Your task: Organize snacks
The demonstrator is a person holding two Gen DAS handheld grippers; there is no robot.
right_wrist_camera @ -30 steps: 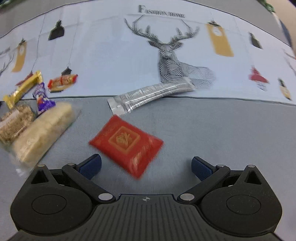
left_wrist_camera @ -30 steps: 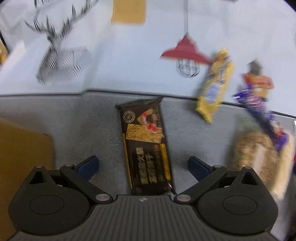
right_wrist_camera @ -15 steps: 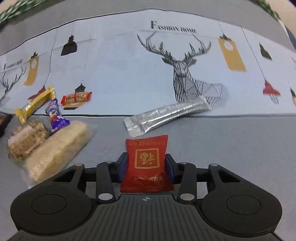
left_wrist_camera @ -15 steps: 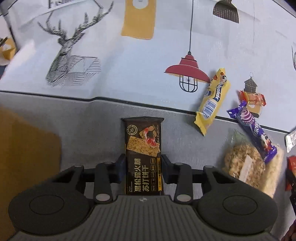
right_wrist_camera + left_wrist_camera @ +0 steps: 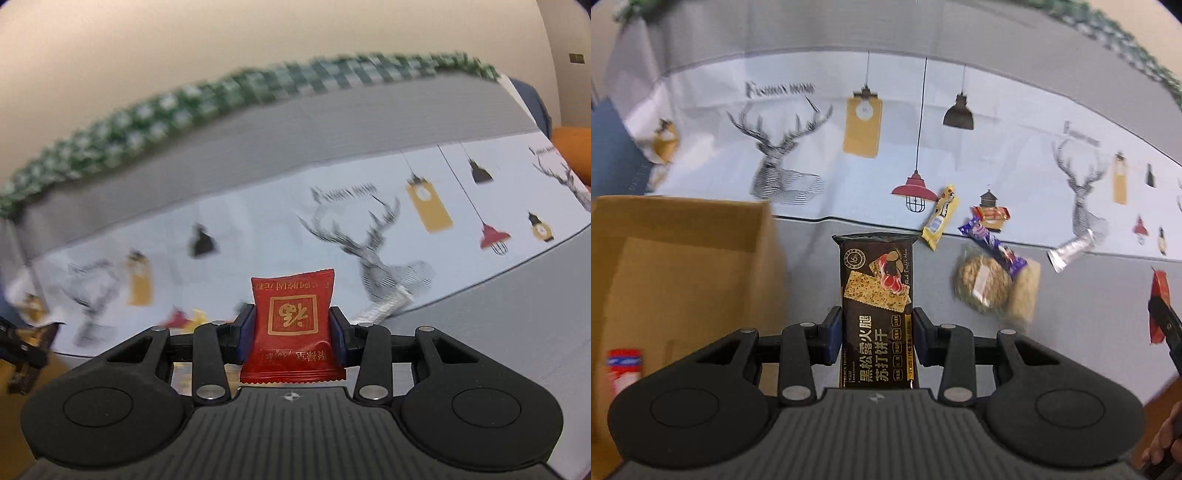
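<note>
- At far left stands my cardboard box (image 5: 683, 280), open, with a small red-and-white packet (image 5: 624, 369) inside.
- My left gripper (image 5: 877, 339) is clamped on the dark cracker pack (image 5: 877, 310), lifted above the grey table (image 5: 812, 266).
- Loose snacks (image 5: 993, 280) lie further right.
- My right gripper (image 5: 291, 336) grasps the red sachet (image 5: 293, 325), lifted.

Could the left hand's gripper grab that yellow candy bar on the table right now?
Probably not. The left gripper is already shut on the black cracker pack, so nothing else fits between its fingers. The yellow candy bar itself lies uncovered on the table.
</note>
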